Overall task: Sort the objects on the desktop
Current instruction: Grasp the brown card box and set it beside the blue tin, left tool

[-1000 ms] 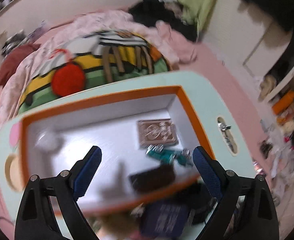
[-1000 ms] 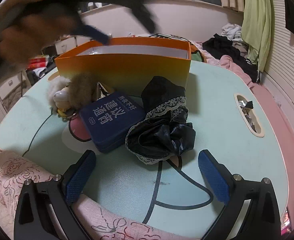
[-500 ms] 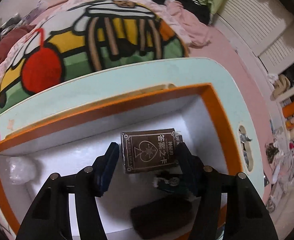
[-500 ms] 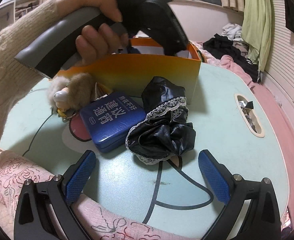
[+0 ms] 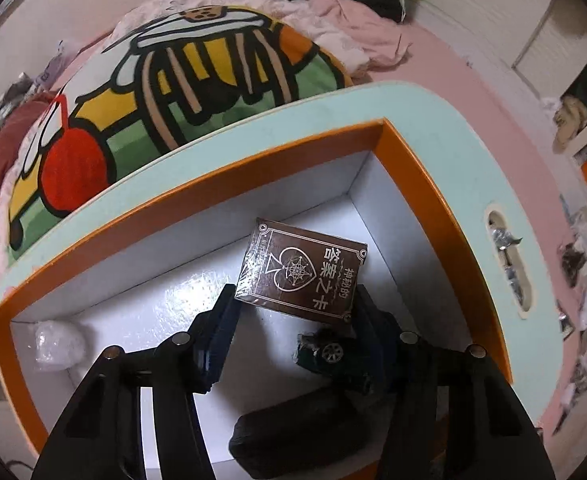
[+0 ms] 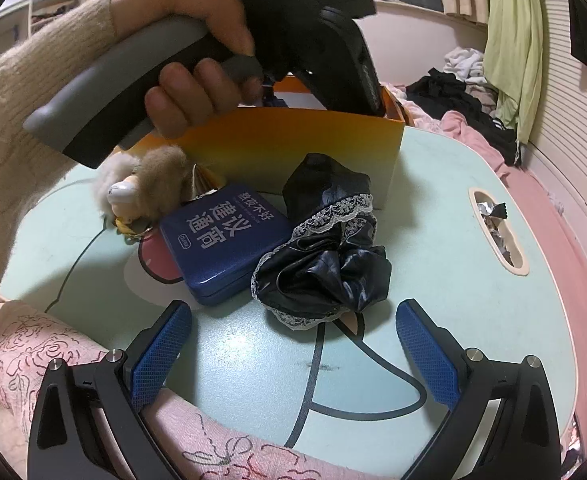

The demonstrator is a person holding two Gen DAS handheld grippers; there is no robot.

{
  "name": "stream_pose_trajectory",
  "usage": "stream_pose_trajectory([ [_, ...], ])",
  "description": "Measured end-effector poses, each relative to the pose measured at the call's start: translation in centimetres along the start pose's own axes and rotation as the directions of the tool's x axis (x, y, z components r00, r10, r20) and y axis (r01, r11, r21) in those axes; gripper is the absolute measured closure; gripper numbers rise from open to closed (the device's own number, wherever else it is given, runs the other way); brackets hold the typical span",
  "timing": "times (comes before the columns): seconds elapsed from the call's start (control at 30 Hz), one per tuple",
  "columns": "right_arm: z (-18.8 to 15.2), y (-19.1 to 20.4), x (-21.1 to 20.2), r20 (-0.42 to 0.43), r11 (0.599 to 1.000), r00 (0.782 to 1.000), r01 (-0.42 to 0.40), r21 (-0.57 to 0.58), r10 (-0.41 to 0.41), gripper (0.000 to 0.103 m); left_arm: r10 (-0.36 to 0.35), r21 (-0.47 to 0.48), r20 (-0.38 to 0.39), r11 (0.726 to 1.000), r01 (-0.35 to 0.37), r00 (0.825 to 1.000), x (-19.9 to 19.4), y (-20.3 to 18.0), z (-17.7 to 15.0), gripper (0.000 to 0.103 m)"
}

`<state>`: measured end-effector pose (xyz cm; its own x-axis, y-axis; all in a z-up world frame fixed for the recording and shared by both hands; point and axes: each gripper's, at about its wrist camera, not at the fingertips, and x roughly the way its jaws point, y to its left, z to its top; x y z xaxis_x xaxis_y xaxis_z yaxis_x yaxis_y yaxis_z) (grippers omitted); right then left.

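My left gripper, jaws just closing, clamps a glossy brown card box inside the orange cardboard box; my right gripper hangs wide above the mint tabletop.

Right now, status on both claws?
Left claw closing on brown card box inside orange box. Right claw open, empty. Toy car underneath.

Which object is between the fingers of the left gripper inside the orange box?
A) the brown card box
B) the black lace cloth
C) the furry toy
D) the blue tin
A: the left gripper has its fingers on both sides of the brown card box above the white floor of the orange box.
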<state>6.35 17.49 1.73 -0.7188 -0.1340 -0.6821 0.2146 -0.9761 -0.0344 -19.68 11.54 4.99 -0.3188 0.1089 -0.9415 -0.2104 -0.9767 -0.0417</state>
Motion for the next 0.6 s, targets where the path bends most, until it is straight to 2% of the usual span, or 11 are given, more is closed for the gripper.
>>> stream_pose_trajectory([
  [0.07, 0.0, 0.0, 0.0, 0.0, 1.0, 1.0, 0.0, 0.0, 0.0, 0.001, -0.052, -0.011, 0.079, 0.999, 0.053, 0.995, -1.9, 0.9, -0.9, 0.047],
  [0.13, 0.0, 0.2, 0.0, 0.0, 1.0, 1.0, 0.0, 0.0, 0.0, 0.001, -0.091, -0.022, 0.178, 0.995, 0.097, 0.98, -4.7, 2.4, -2.4, 0.047],
  [0.27, -0.1, 0.0, 0.0, 0.0, 1.0, 1.0, 0.001, 0.001, -0.001, 0.001, -0.119, -0.031, 0.391, 0.989, 0.142, 0.912, -12.0, 5.0, -7.7, 0.047],
  [0.33, -0.1, 0.2, -0.1, 0.0, 1.0, 1.0, 0.001, 0.001, -0.001, 0.001, -0.145, -0.003, 0.44, 0.987, 0.163, 0.886, -13.9, 5.1, -10.7, 0.046],
  [0.4, -0.1, 0.1, -0.1, 0.0, 1.0, 1.0, 0.001, 0.001, -0.001, 0.001, -0.162, 0.03, 0.439, 0.986, 0.165, 0.884, -13.7, 5.2, -13.3, 0.046],
  [0.43, -0.1, 0.0, 0.0, 0.001, 1.0, 1.0, 0.001, 0.001, -0.001, 0.001, -0.162, 0.034, 0.432, 0.986, 0.164, 0.887, -13.4, 5.4, -15.8, 0.046],
  [0.53, -0.1, -0.1, 0.0, 0.001, 1.0, 1.0, 0.002, 0.002, -0.002, 0.001, -0.181, 0.061, 0.362, 0.983, 0.171, 0.915, -9.6, 4.8, -18.7, 0.046],
  [0.6, -0.1, -0.1, 0.0, 0.001, 1.0, 1.0, 0.002, 0.002, -0.002, 0.001, -0.178, 0.042, 0.317, 0.984, 0.173, 0.931, -7.6, 4.9, -20.7, 0.046],
])
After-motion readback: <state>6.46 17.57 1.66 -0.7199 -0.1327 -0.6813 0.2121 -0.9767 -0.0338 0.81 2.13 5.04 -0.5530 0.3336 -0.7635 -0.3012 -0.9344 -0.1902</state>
